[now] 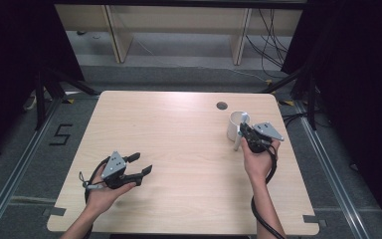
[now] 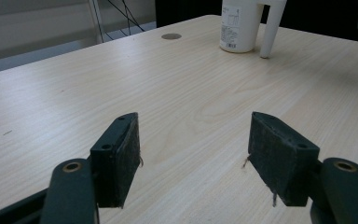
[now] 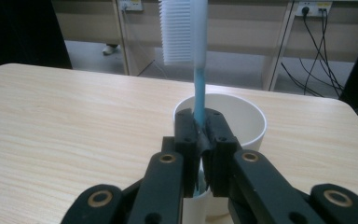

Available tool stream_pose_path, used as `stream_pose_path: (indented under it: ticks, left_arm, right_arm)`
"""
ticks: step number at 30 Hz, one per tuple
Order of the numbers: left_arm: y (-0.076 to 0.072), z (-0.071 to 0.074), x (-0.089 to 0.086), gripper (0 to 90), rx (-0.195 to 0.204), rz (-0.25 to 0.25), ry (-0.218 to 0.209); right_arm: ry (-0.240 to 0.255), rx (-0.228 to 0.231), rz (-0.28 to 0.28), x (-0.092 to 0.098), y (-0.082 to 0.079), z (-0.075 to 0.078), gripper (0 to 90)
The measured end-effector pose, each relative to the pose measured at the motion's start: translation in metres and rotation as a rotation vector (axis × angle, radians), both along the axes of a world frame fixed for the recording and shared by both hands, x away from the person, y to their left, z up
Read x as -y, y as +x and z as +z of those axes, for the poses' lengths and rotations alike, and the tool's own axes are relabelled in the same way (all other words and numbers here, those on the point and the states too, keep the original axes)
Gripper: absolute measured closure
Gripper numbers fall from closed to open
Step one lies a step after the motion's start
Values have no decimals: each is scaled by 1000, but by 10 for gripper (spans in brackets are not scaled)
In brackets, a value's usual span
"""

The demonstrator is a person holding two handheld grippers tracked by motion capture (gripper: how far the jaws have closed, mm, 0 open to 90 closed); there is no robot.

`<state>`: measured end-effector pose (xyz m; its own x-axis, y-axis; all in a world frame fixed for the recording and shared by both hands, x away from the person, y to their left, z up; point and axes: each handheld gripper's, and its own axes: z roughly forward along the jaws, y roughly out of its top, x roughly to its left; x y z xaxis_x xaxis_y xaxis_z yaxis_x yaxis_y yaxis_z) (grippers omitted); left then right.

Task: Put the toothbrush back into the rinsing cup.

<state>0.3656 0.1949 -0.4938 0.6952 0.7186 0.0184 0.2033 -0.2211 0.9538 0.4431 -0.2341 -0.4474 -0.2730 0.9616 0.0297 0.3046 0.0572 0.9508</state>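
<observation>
Toothbrush [image 3: 196,79] clamped at the blue neck by the right gripper [image 3: 199,126], jaws clenched tight on it with no gap left. Held that high on the stem probably to leave the lower handle free for steering toward the white cup [image 3: 256,122], which stands just behind the jaws in the middle of the right gripper view and at the upper right of the counter [image 1: 179,139] in the high view.

Long axis near upright: bristle head at the top of the frame, tail end pointing down. Bristles face left in the right gripper view. At the top of the left gripper view, shows as a pale handle slightly tilted, upper part leaning right, lower tip down by the counter just beside the cup's wall, outside it; cannot tell whether that tip touches the wood. Looks not yet dropped into the cup.

Left gripper [image 1: 142,163] parked at the lower left of the high view, low over bare wood, jaws spread wide and grasping nothing, seemingly kept well apart from the work.
</observation>
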Motion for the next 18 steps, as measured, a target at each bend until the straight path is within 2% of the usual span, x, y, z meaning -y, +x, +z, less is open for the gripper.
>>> stream_pose_path:
  ticks: [2, 5, 6, 7, 8, 10, 11, 12, 14, 16, 18]
  left_arm:
    - [0, -1, 0, 338, -2, 0, 1]
    - [0, -1, 0, 337, -2, -2, -2]
    - [1, -2, 0, 337, 2, -8, -10]
    - [1, -2, 0, 337, 2, -6, -10]
    - [1, -2, 0, 337, 2, -6, -11]
    - [1, -2, 0, 337, 2, -5, -13]
    - [1, -2, 0, 337, 1, -5, -13]
    - [0, -1, -1, 337, -5, 2, -1]
    - [1, -2, -1, 336, -5, 4, -4]
    - [1, -3, -1, 336, -3, -3, -19]
    - [1, -2, -1, 336, -9, 4, -5]
  right_arm:
    - [-11, 2, -9, 0, 0, -2, 856]
    - [2, 4, -16, -1, -1, -3, 854]
    - [-17, 9, -10, 0, -1, -3, 853]
    - [-2, 0, -13, -1, -1, -3, 851]
    - [-19, 5, -9, 0, -1, -3, 848]
    - [-20, -1, -13, 1, -2, -4, 821]
    - [-26, -4, -11, 1, -1, -5, 792]
    - [7, -29, -27, -2, -3, -5, 771]
    - [-20, -14, -4, 2, -1, -7, 703]
    - [-6, -32, -13, 1, -3, -8, 634]
    - [-20, -31, -12, 3, -3, -7, 562]
